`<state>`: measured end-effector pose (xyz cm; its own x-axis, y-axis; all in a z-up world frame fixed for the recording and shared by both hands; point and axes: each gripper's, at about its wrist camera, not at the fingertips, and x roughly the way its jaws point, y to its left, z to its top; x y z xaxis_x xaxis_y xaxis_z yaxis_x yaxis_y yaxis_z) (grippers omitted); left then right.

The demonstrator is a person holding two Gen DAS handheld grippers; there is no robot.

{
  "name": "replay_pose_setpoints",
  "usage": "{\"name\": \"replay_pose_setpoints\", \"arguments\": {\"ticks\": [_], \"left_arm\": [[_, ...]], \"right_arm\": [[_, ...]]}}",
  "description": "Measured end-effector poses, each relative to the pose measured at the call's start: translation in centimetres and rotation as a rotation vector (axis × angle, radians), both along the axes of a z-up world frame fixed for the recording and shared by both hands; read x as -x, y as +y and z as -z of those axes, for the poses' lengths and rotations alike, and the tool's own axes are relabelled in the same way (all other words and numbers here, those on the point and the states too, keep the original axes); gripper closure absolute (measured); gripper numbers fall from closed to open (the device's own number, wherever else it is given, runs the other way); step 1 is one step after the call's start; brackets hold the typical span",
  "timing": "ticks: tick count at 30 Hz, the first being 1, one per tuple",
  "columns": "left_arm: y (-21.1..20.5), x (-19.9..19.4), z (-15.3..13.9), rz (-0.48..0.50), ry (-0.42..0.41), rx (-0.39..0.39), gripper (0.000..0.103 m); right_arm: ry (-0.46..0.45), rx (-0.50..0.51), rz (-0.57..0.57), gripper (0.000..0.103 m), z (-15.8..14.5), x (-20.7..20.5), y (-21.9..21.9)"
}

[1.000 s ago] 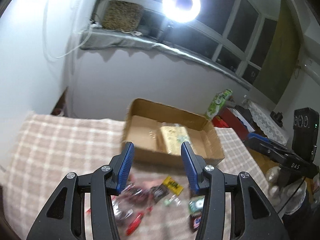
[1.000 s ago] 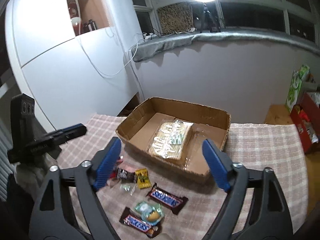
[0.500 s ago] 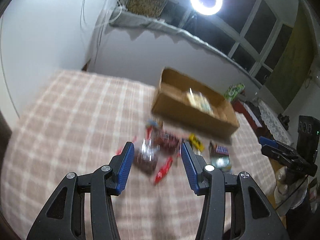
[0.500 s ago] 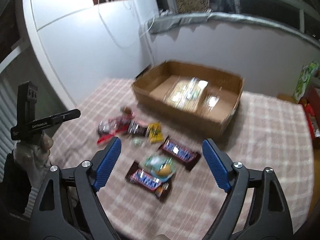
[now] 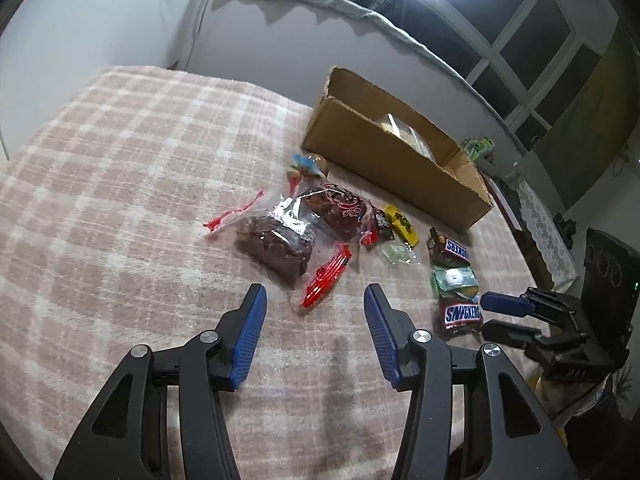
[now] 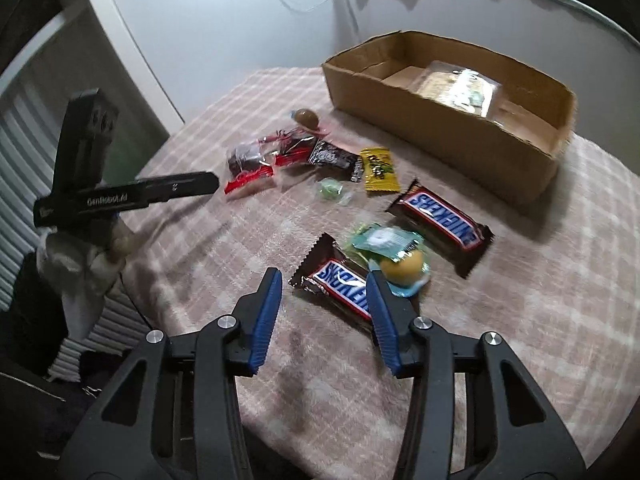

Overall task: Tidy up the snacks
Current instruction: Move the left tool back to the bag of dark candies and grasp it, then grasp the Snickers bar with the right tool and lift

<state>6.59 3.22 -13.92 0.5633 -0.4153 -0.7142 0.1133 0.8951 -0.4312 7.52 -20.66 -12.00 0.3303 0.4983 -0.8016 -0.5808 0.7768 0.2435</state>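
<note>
Plaid-covered table point(image 6: 520, 320): cardboard box point(image 6: 440, 128) toward far edge, loose snacks before it. Left gripper point(image 5: 312, 304) fingers parted, empty; right gripper point(image 6: 322, 292) fingers parted, empty, straddling nearest Snickers bar point(image 6: 340, 280).

The tablecloth point(image 5: 120, 152) is pink with a white check. The cardboard box point(image 6: 440, 128) is plain brown. 2 Snickers bars point(image 6: 440, 216) wear dark brown wrappers with blue lettering on white. A small packet point(image 6: 379, 170) is yellow. Both grippers, left point(image 5: 314, 312) and right point(image 6: 324, 292), are black with blue finger pads point(image 5: 248, 336).
</note>
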Motion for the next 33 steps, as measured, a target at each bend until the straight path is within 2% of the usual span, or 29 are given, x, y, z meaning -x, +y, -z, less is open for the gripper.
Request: {"name": "replay_pose_setpoints", "arguments": {"ticks": [6,9,12,22,27,33], "left_arm": [[0.6,-1.6,0.6,-0.033,0.025,0.012,0.048],[0.4,-2.5,0.4,-0.033,0.019,-0.021,0.048],[0.0,-3.3,0.2,-0.031,0.019,-0.045,0.042],[-2.4,-5.0,1.1,0.006,0.047,-0.218,0.041],[-2.0,-4.8,1.2,0.002,0.030,-0.237,0.041],[-1.3,-4.1,1.2,0.000,0.006,-0.243,0.054]], "right_arm": [[0.019,0.023,-0.008,0.057,1.0,-1.7,0.9],[0.024,0.036,-0.011,0.057,1.3,-2.2,1.0],[0.036,0.044,-0.022,0.057,1.6,-2.3,1.1],[0.003,0.125,-0.078,0.057,1.7,-1.8,1.5],[-0.016,0.167,-0.118,0.057,1.7,-1.7,2.0],[0.002,0.196,-0.166,0.057,1.9,-1.1,2.5]]}}
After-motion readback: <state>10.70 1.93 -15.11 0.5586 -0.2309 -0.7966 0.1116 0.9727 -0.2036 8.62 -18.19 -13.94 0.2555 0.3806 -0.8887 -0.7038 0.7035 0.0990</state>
